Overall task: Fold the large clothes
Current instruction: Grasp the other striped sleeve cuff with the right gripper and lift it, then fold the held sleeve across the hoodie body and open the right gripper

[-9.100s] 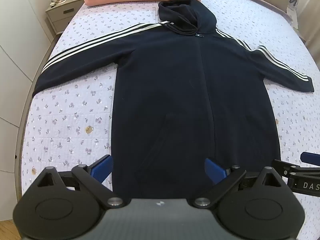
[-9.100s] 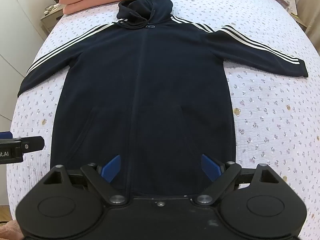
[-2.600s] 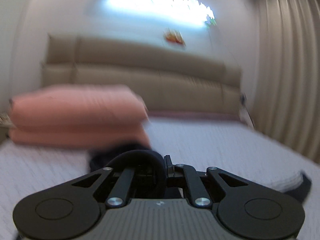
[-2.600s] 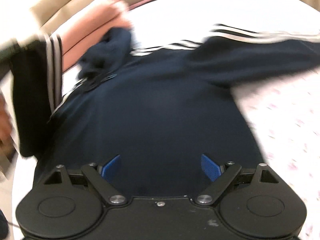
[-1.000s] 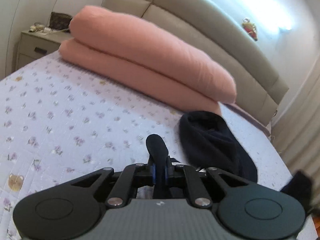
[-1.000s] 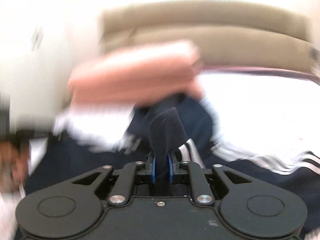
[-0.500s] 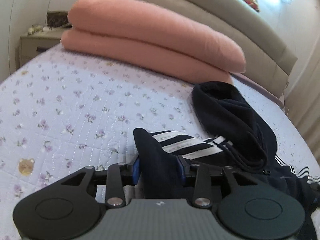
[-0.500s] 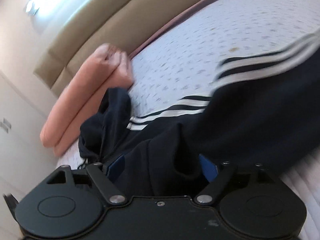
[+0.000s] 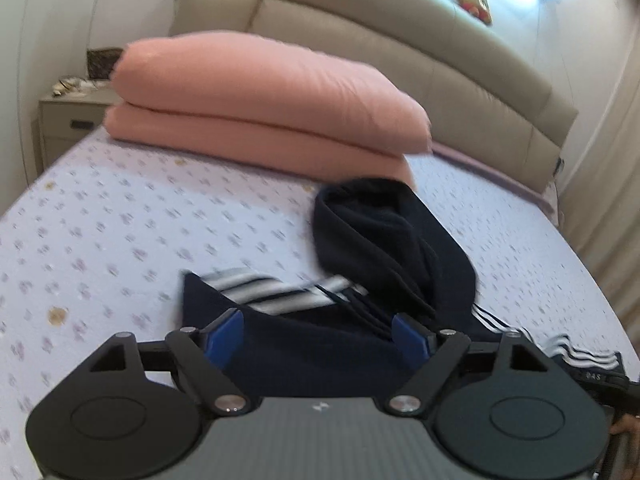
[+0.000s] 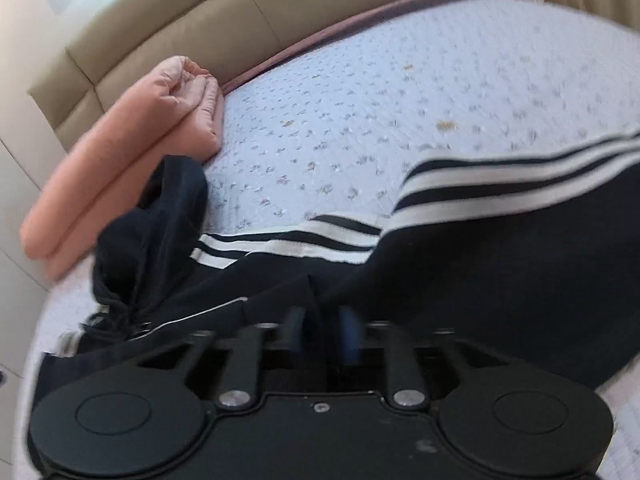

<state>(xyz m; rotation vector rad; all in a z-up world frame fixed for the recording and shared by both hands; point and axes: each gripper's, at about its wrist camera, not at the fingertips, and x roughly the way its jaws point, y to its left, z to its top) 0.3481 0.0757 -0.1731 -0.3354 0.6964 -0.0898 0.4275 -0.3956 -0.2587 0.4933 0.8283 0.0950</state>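
Observation:
A dark navy hoodie (image 9: 320,344) with white sleeve stripes lies on the bed, its hood (image 9: 376,232) toward the pillows. In the left wrist view the left sleeve (image 9: 256,288) is folded in over the body. My left gripper (image 9: 318,330) is open and empty, just above that fold. In the right wrist view the hoodie (image 10: 500,280) fills the lower frame, its right sleeve (image 10: 520,188) stretching right. My right gripper (image 10: 322,330) has its jaws nearly together on a ridge of dark fabric near the chest.
A folded pink quilt (image 9: 260,100) lies at the head of the bed and also shows in the right wrist view (image 10: 132,152). A beige padded headboard (image 9: 400,44) stands behind. A nightstand (image 9: 64,120) is at far left. The floral bedsheet (image 9: 100,232) surrounds the hoodie.
My left gripper has opened and let go of the left sleeve, which now lies folded on the body. My right gripper has closed from open onto hoodie fabric.

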